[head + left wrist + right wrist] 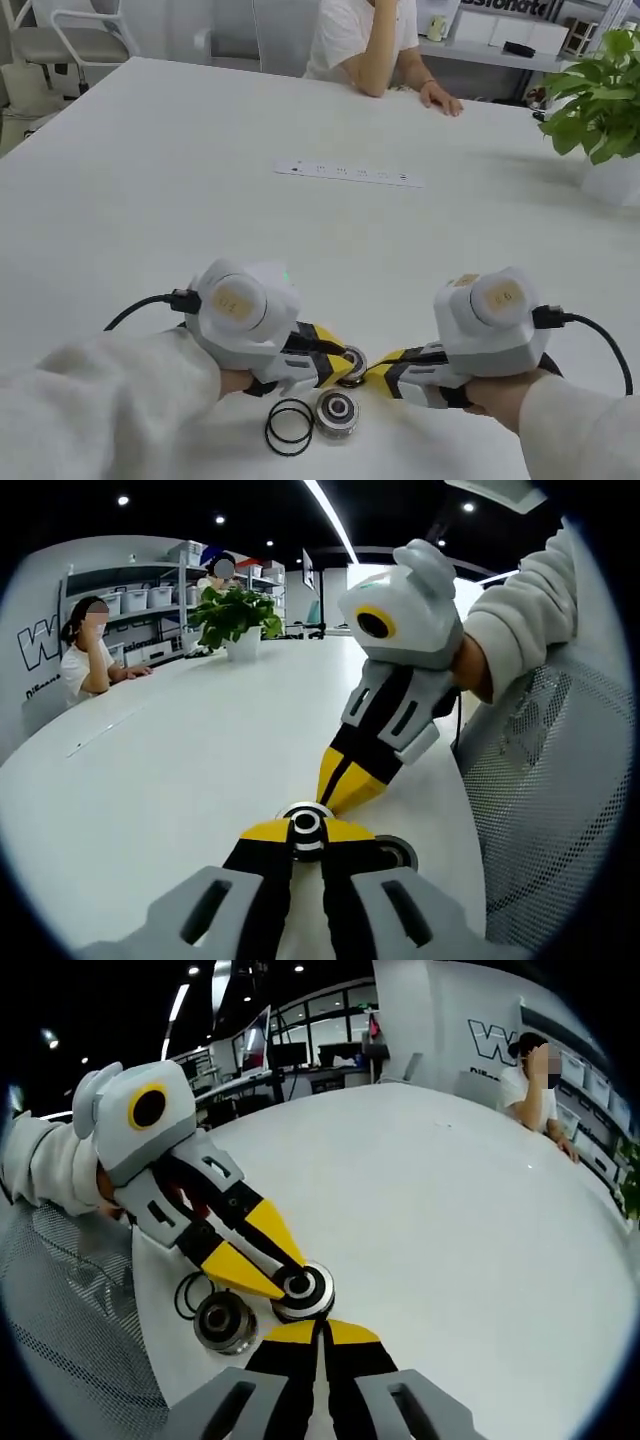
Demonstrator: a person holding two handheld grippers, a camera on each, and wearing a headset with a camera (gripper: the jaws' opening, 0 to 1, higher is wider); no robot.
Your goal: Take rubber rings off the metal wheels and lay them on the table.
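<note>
Pinching one metal wheel (305, 1286) between its yellow tips, the left gripper (343, 362) sits low over the near bench (150, 180). We see the right gripper (374, 368) pressed together, its tip against that wheel. A second wheel (337, 411) rests nearer us, with two rubber rings (289, 427) just left of it.

We've got a white power strip (348, 173) lying flat, well ahead of us. Beyond it a person (365, 40) sits, elbow propped. A leafy potted plant (597, 95) stands off to our right.
</note>
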